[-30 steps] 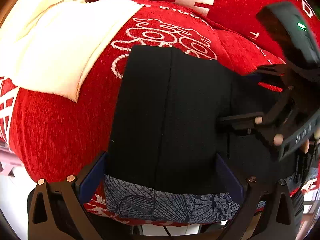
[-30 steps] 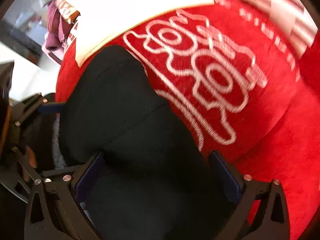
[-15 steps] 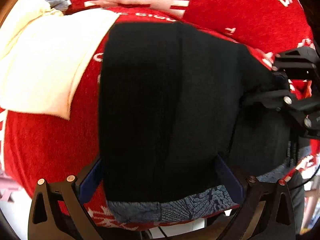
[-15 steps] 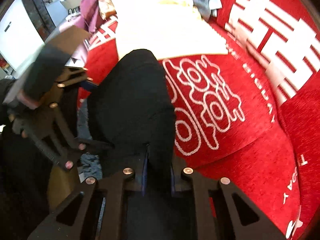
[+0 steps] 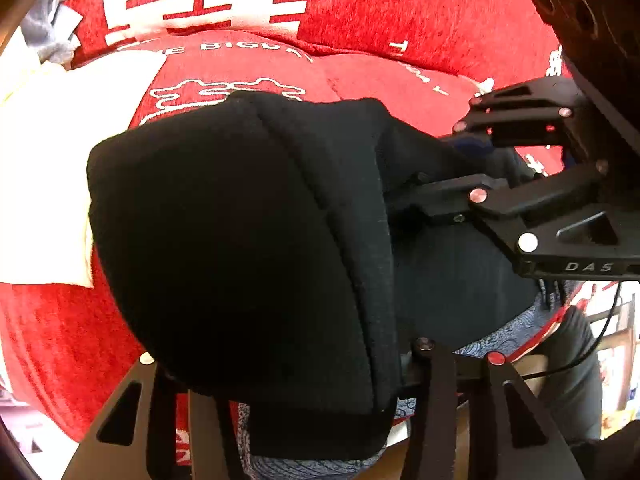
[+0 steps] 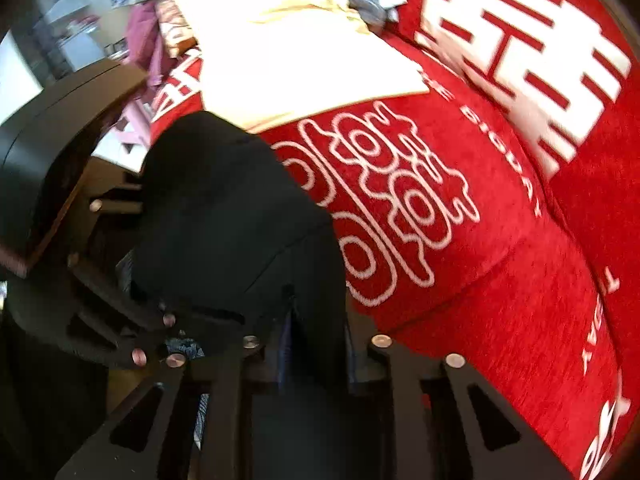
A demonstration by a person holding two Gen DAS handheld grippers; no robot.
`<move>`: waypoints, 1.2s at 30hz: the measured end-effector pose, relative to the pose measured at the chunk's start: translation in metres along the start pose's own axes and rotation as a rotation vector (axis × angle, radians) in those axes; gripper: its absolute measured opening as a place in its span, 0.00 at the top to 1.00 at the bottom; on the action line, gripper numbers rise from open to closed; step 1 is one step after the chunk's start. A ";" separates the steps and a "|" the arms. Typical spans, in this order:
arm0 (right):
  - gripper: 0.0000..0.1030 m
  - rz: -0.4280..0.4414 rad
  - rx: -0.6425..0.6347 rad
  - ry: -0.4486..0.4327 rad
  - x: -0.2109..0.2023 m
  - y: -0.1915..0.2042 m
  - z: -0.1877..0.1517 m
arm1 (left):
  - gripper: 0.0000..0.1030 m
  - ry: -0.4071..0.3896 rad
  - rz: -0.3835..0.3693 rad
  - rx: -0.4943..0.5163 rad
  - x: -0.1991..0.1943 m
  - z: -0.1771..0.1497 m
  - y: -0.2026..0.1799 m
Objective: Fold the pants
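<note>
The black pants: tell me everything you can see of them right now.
The black pants look like thick, matte knit fabric with a raised seam running along them. They are bunched into a rounded fold, lifted over the red patterned cover. The left claw is closing on the near edge, with fabric between its fingers; the right claw pinches another part, its jaws opening slightly. A grey-blue patterned cloth shows beneath.

In the left wrist view the bunched black pants [image 5: 240,248] fill the middle, blocking the way ahead. The right gripper [image 5: 472,168] crowds in at 3 o'clock, touching the fabric. Bare red cover [image 5: 52,320] lies free at 8 o'clock. In the right wrist view, open red cover runs from 1 to 4 o'clock; a cream cloth [image 6: 304,64] lies at 12.
</note>
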State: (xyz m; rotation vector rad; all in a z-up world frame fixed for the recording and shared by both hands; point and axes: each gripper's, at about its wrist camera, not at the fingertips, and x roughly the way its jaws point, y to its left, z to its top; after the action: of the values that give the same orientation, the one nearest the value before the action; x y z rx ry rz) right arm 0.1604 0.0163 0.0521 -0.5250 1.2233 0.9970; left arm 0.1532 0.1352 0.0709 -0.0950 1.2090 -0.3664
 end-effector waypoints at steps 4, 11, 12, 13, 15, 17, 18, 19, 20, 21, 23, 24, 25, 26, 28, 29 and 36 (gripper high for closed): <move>0.45 -0.118 0.141 -0.063 -0.026 -0.021 -0.013 | 0.52 0.054 -0.015 -0.065 0.003 0.001 0.011; 0.43 -0.274 0.461 0.034 -0.004 -0.038 -0.089 | 0.53 0.055 0.021 -0.064 -0.004 0.004 0.003; 0.43 -0.286 0.487 0.008 -0.003 -0.034 -0.097 | 0.53 0.051 0.020 -0.064 -0.008 0.005 0.001; 0.43 -0.311 0.517 -0.044 -0.010 -0.026 -0.104 | 0.53 0.042 0.023 -0.059 -0.013 0.006 -0.002; 0.42 -0.275 0.571 -0.058 -0.016 -0.011 -0.114 | 0.53 0.020 0.032 -0.032 -0.025 0.009 -0.011; 0.42 -0.250 0.562 -0.054 -0.023 0.005 -0.126 | 0.53 0.006 0.045 -0.004 -0.033 0.013 -0.022; 0.42 -0.238 0.539 -0.036 -0.025 0.014 -0.132 | 0.54 -0.001 0.050 0.007 -0.036 0.016 -0.028; 0.42 -0.243 0.526 -0.034 -0.032 0.020 -0.140 | 0.54 -0.011 0.055 0.024 -0.041 0.020 -0.036; 0.42 -0.261 0.522 -0.051 -0.043 0.024 -0.146 | 0.54 -0.022 0.055 0.037 -0.047 0.025 -0.045; 0.42 -0.291 0.530 -0.097 -0.062 0.025 -0.156 | 0.55 -0.031 0.054 0.050 -0.053 0.028 -0.051; 0.33 -0.336 0.561 -0.159 -0.088 0.019 -0.171 | 0.55 -0.054 0.053 0.079 -0.064 0.035 -0.069; 0.27 -0.378 0.592 -0.184 -0.102 0.011 -0.183 | 0.56 -0.067 0.053 0.099 -0.070 0.039 -0.081; 0.25 -0.411 0.623 -0.191 -0.110 0.002 -0.194 | 0.56 -0.077 0.052 0.122 -0.075 0.044 -0.095; 0.25 -0.424 0.645 -0.189 -0.112 -0.005 -0.199 | 0.56 -0.085 0.050 0.145 -0.079 0.047 -0.107; 0.25 -0.447 0.722 -0.163 -0.116 -0.026 -0.224 | 0.56 -0.092 0.055 0.184 -0.082 0.052 -0.129; 0.25 -0.456 0.757 -0.151 -0.116 -0.035 -0.234 | 0.57 -0.095 0.059 0.216 -0.083 0.054 -0.145; 0.24 -0.480 0.816 -0.093 -0.122 -0.044 -0.274 | 0.64 -0.059 0.068 0.347 -0.067 0.067 -0.226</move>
State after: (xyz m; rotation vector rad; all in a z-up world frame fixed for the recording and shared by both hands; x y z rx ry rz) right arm 0.0518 -0.2653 0.0773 -0.1032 1.2220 0.0747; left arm 0.1443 -0.0626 0.2152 0.2328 1.0725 -0.5052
